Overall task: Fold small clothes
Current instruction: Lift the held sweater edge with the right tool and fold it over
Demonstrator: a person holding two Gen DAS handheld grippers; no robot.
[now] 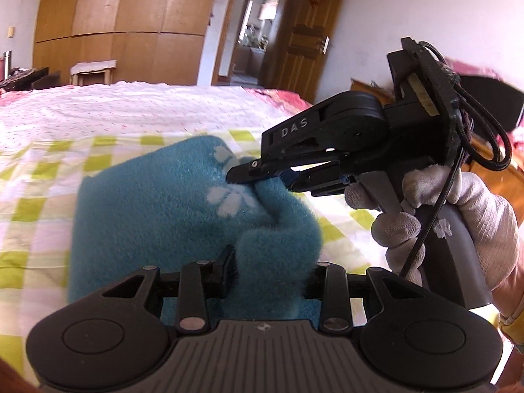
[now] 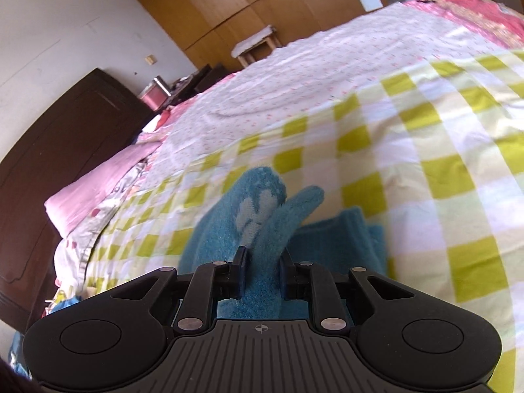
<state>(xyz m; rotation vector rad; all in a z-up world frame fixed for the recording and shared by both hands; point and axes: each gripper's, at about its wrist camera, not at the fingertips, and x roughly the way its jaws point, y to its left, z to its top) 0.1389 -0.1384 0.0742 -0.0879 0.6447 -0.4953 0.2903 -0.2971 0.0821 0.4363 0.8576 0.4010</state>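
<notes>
A fuzzy teal garment with white flower marks (image 1: 157,203) lies on a green-and-white checked sheet (image 1: 42,177). My left gripper (image 1: 271,268) is shut on a near fold of it. My right gripper (image 1: 258,177) comes in from the right, held by a gloved hand (image 1: 458,216), and is shut on the garment's upper right edge, lifting it. In the right wrist view the right gripper (image 2: 262,271) pinches a raised flap of the teal garment (image 2: 262,216) between its fingers (image 2: 239,271).
The checked sheet (image 2: 425,163) covers a bed with a pink dotted cover (image 1: 131,108). A pink pillow (image 2: 98,186) and dark headboard (image 2: 49,163) are at the left. A wooden wardrobe (image 1: 114,23), stool (image 1: 93,70) and open door (image 1: 255,29) stand beyond.
</notes>
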